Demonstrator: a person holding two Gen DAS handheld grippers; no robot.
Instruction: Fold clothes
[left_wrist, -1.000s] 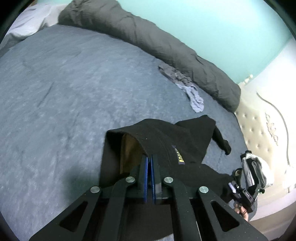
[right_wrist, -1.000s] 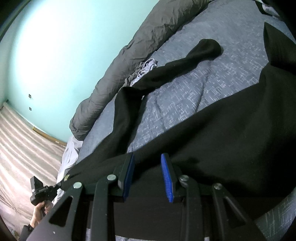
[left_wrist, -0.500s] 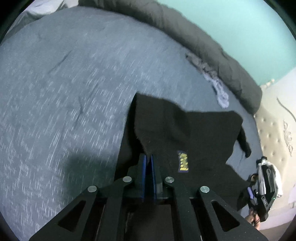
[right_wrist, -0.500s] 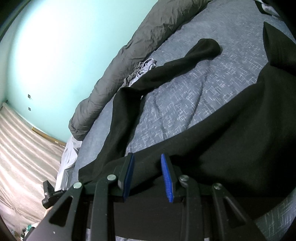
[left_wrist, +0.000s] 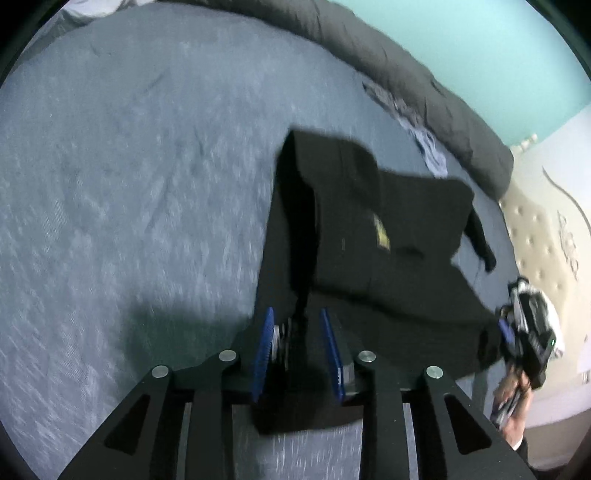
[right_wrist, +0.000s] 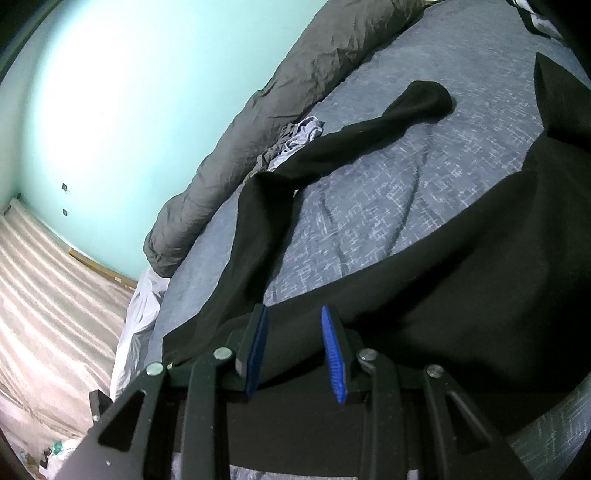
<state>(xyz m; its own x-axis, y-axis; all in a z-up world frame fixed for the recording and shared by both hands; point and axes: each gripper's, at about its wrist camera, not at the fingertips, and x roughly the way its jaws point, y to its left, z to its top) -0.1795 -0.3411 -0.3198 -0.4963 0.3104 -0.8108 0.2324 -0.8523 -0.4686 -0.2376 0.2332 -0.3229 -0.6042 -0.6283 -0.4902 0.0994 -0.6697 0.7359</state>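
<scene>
Fabric: black, soft, long-sleeved garment (left_wrist: 388, 236) of thick knit; I judge it limp and light, draping rather than holding shape, not slippery or fragile.
Where it lies: spread on the blue-grey bedspread (left_wrist: 129, 184), one part doubled over the body, a small yellow label (left_wrist: 382, 234) facing up.
Sleeve: the long black sleeve (right_wrist: 369, 129) trails away from the body toward the rolled dark grey duvet (right_wrist: 295, 85).
Left gripper (left_wrist: 297, 350): jaws apart, over the garment's near edge, clamping nothing.
Right gripper (right_wrist: 293, 350): jaws apart above the hem, empty.
Where to hold: pinch edges, corners or the cuff; a mid-panel pinch would bunch the cloth.
</scene>
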